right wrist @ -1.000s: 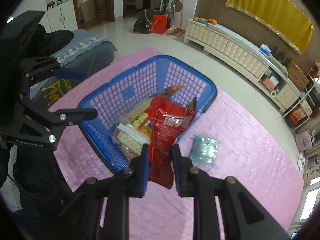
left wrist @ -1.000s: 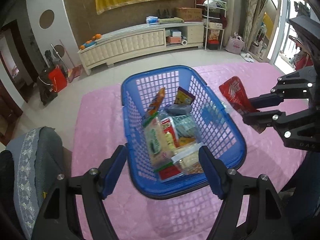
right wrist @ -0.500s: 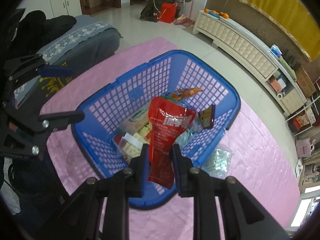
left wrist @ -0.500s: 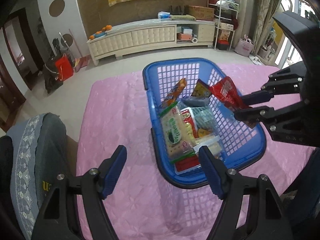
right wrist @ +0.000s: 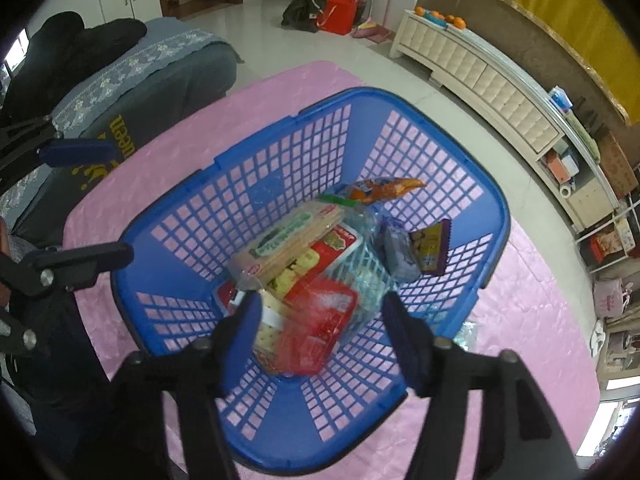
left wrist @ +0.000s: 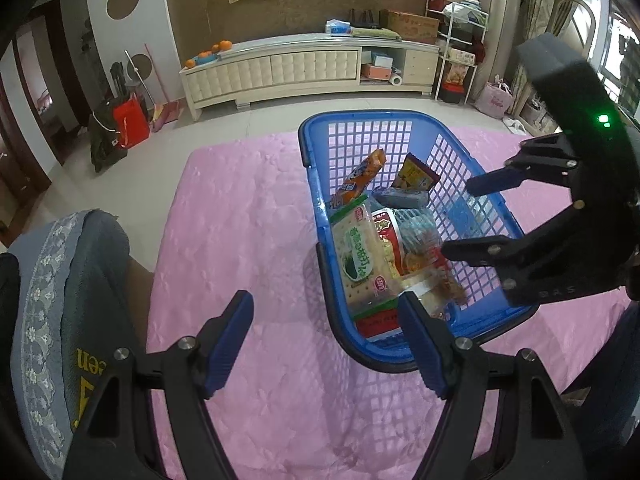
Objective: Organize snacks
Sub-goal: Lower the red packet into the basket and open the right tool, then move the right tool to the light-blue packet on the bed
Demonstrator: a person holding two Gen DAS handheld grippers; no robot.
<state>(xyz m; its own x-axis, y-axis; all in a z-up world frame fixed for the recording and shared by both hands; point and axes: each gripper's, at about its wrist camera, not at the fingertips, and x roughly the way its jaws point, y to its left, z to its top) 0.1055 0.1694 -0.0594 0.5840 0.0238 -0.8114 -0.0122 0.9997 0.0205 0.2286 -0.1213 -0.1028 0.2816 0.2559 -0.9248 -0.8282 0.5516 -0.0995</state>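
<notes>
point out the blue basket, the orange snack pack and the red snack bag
blue basket (right wrist: 496, 200), right wrist view, far rim
orange snack pack (left wrist: 360, 178), left wrist view, middle
red snack bag (right wrist: 320, 320), right wrist view, blurred middle

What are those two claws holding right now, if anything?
Nothing. The right gripper is open above the red snack bag in the blue basket; the left gripper is open too.

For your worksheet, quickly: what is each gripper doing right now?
Left gripper: open, holding nothing.
Right gripper: open above the blue basket, red snack bag blurred between its fingers.
</notes>
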